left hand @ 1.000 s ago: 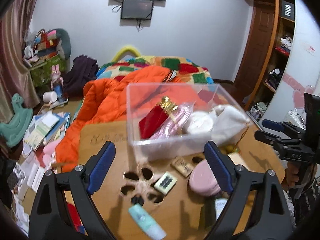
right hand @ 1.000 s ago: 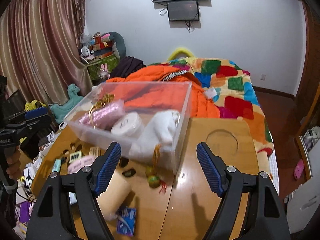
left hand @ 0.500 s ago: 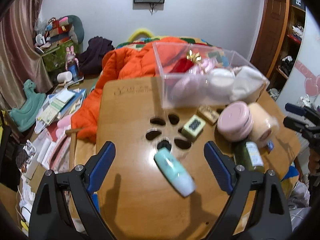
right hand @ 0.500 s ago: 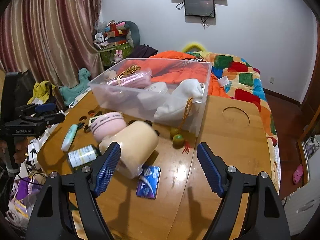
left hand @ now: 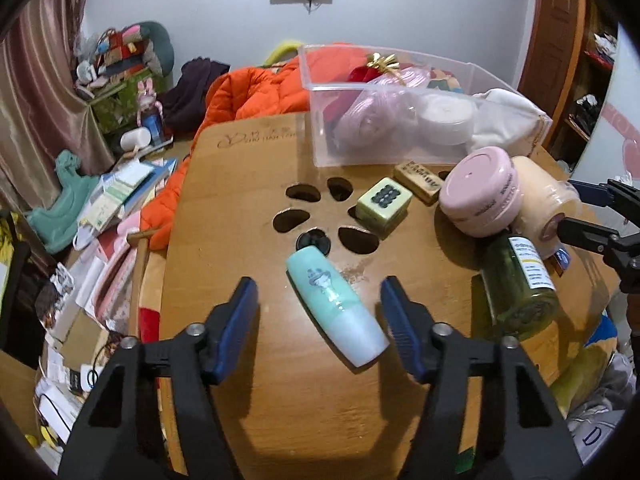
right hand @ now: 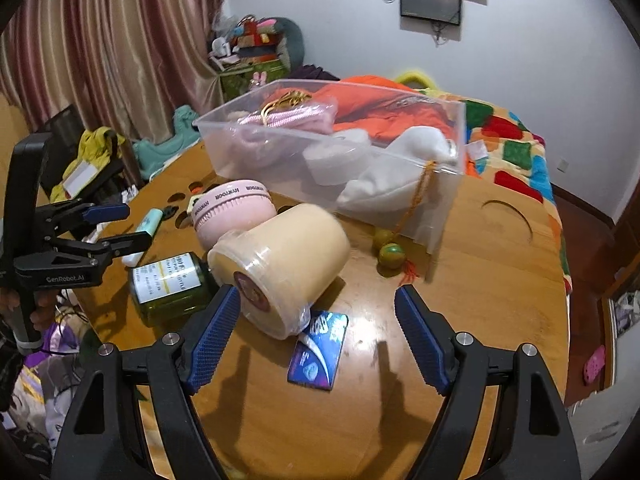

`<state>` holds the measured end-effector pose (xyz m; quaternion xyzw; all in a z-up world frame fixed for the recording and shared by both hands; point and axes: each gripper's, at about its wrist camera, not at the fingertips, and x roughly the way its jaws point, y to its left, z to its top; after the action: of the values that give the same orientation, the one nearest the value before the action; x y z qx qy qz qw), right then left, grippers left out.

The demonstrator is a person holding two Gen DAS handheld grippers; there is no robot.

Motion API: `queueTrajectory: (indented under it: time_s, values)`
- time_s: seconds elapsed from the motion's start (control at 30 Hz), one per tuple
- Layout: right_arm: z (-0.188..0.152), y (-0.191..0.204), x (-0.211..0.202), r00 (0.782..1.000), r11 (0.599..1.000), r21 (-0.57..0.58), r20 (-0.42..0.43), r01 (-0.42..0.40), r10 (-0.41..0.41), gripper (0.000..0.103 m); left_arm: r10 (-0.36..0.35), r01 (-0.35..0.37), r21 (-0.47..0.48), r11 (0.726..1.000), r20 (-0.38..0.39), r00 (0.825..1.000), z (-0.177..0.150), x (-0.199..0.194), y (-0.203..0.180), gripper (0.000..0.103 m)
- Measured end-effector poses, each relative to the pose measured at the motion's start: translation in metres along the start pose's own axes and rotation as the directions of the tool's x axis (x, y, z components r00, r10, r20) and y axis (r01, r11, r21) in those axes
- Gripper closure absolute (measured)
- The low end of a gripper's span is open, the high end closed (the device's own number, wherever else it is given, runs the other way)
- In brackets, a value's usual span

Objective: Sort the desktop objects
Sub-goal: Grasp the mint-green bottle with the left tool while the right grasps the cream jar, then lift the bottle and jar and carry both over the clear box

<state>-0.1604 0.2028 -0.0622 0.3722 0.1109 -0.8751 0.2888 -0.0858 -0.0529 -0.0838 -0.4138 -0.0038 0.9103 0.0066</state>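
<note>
A: Left gripper [left hand: 318, 312] state?
B: Jaws just closing, still apart, mint tube [left hand: 336, 307] between, untouched, near the desk's [left hand: 240, 208] front edge.
A: Right gripper [right hand: 316, 332]?
B: Spread wide, cream jar [right hand: 282, 268] just ahead.

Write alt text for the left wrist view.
The left gripper, jaws just closing, straddles a mint-green tube lying on a wooden table, not yet gripping it. Beyond sit a pink jar, a green bottle and a clear bin.

Left claw [left hand: 318, 316] closing — mint tube [left hand: 335, 309] between its fingers, untouched
</note>
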Motion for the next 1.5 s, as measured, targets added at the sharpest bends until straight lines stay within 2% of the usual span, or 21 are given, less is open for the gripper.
queueTrajectory:
  time_s: [0.07, 0.3, 0.53, 0.6, 0.73, 0.8, 1.03, 1.13, 1.23, 1.5]
  values:
    - [0.003, 0.001, 0.006, 1.000, 1.000, -0.020, -0.007, -0.015, 0.015, 0.026, 0.003, -0.003, -0.012, 1.000, -0.010, 1.000, 0.000, 0.003, 0.001, 0.049]
    - [0.014, 0.006, 0.022, 0.996, 0.990, -0.109, -0.018, -0.093, 0.091, 0.026, 0.033, -0.033, -0.008, 0.999, 0.006, 0.999, -0.001, 0.007, 0.000, 0.054]
    - [0.022, 0.011, 0.037, 0.986, 0.977, -0.135, -0.044, -0.167, 0.163, 0.027, 0.029, -0.030, 0.022, 0.999, 0.030, 0.999, -0.001, 0.007, -0.005, 0.072]
    - [0.023, 0.012, 0.039, 0.984, 0.974, -0.141, -0.045, -0.178, 0.173, 0.027, 0.036, -0.037, 0.042, 0.998, 0.039, 0.999, -0.001, 0.006, -0.008, 0.073]
    - [0.021, 0.014, 0.038, 0.987, 0.975, -0.153, -0.019, -0.161, 0.160, 0.030, 0.039, -0.042, 0.061, 0.997, 0.057, 0.998, -0.002, 0.006, -0.011, 0.075]
    - [0.019, 0.014, 0.036, 0.987, 0.976, -0.151, -0.009, -0.157, 0.157, 0.031, 0.031, -0.034, 0.053, 0.998, 0.055, 0.998, -0.001, 0.006, -0.010, 0.079]
    - [0.012, 0.005, 0.026, 0.992, 0.988, -0.090, 0.003, -0.124, 0.125, 0.034, 0.031, -0.034, 0.039, 0.999, 0.059, 0.998, -0.001, 0.004, -0.012, 0.079]
    - [0.010, -0.002, 0.021, 0.993, 0.991, -0.054, 0.006, -0.120, 0.120, 0.035, 0.035, -0.038, 0.043, 0.998, 0.078, 0.996, 0.000, -0.002, -0.014, 0.079]
    - [0.010, -0.007, 0.016, 0.993, 0.992, -0.027, 0.008, -0.120, 0.120, 0.039, 0.031, -0.035, 0.043, 0.998, 0.101, 0.994, 0.004, -0.010, -0.018, 0.079]
    - [0.010, -0.010, 0.001, 0.994, 0.995, 0.011, 0.042, -0.103, 0.102, 0.040, 0.009, -0.015, 0.041, 0.999, 0.159, 0.987, 0.015, -0.027, -0.028, 0.079]
